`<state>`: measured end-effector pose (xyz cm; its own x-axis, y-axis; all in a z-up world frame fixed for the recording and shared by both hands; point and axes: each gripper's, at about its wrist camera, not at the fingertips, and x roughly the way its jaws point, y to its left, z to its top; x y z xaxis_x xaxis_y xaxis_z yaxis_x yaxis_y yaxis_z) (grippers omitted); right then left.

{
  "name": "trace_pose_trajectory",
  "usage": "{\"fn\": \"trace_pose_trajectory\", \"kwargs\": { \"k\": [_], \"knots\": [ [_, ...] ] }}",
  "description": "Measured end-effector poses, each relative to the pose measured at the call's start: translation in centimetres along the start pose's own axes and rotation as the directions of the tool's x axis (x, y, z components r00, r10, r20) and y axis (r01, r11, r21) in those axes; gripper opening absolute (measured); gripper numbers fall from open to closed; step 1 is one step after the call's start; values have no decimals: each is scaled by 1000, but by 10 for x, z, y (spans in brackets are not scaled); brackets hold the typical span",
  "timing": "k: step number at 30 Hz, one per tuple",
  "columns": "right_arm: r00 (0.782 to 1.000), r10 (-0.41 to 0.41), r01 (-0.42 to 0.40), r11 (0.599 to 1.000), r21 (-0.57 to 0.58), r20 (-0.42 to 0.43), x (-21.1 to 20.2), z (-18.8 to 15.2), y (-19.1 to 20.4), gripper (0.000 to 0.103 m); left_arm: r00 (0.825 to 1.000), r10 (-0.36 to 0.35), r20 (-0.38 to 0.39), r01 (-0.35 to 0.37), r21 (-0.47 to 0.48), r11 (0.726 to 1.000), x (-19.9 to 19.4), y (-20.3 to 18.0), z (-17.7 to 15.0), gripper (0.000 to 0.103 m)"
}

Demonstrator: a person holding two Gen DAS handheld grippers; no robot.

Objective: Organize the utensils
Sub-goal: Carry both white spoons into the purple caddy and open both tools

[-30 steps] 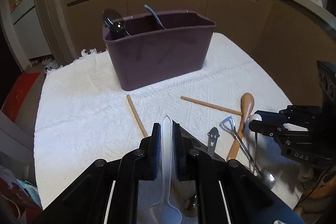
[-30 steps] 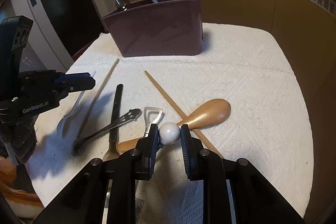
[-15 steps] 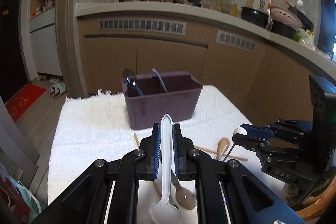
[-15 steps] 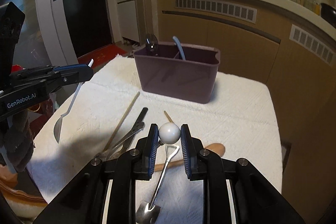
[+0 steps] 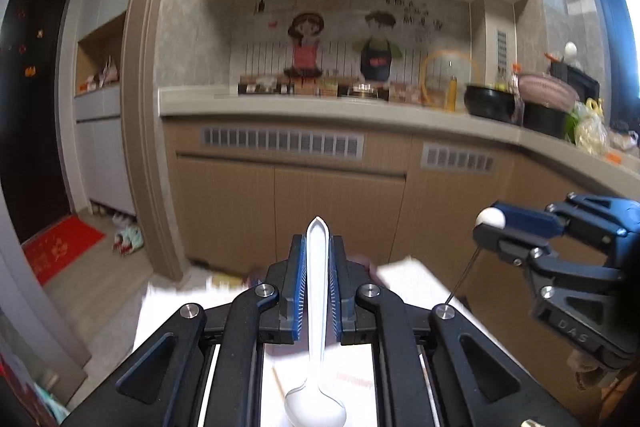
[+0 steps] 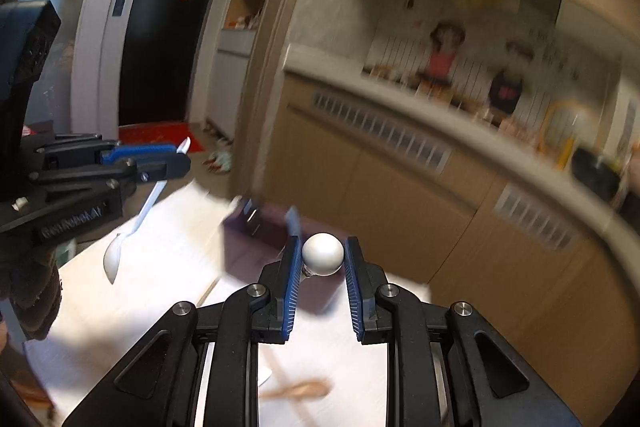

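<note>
The white plastic spoon (image 5: 317, 311) is pinched by its handle between the jaws of the left gripper (image 5: 317, 259), handle tip pointing forward past the fingertips and bowl hanging back toward the camera, lifted above the table (image 5: 404, 273). In the right wrist view the same spoon (image 6: 132, 223) slants down from that gripper (image 6: 176, 161), bowl lowest, clear of the white cloth. The right gripper (image 6: 323, 255) has its jaws clenched on the white ball end (image 6: 323, 253) of a thin metal utensil; from the left wrist view the ball (image 5: 491, 218) sits at the fingertips and a slim shaft (image 5: 464, 277) hangs below it. Beyond the ball, blurred, the purple utensil bin (image 6: 260, 231) stands on the cloth-covered table (image 6: 160, 287), and a wooden spoon (image 6: 304, 389) lies on the cloth near the lower edge, also smeared. Behind everything run the kitchen cabinets (image 5: 304, 199).
</note>
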<state>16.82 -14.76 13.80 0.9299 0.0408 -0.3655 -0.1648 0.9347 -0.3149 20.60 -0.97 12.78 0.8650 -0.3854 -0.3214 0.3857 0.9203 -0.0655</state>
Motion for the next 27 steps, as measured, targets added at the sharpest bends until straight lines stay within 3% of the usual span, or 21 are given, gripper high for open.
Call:
{"fn": "trace_pose_trajectory", "kwargs": {
  "k": [6, 11, 16, 20, 23, 27],
  "knots": [
    [993, -90, 93, 995, -36, 70, 21, 53, -19, 22, 997, 0, 79, 3, -31, 1000, 41, 5, 45, 9],
    [993, -109, 113, 990, -88, 51, 65, 68, -22, 22, 995, 12, 97, -4, -81, 997, 86, 18, 47, 9],
    [995, -97, 93, 989, -112, -22, 126, 52, -20, 22, 1000, 11, -11, -13, -128, 992, 149, 35, 20, 9],
    [991, -48, 36, 994, -99, -123, 173, 25, -17, 22, 994, -3, -111, -14, -153, 988, 185, 46, -11, 9],
    [980, 14, -28, 997, -70, -199, 198, 3, -14, 22, 989, -12, -150, -10, -141, 990, 193, 48, -33, 9],
    [948, 116, -122, 992, -1, -298, 228, -25, -8, 22, 976, -22, -217, -5, -124, 992, 203, 49, -52, 10]
  ]
}}
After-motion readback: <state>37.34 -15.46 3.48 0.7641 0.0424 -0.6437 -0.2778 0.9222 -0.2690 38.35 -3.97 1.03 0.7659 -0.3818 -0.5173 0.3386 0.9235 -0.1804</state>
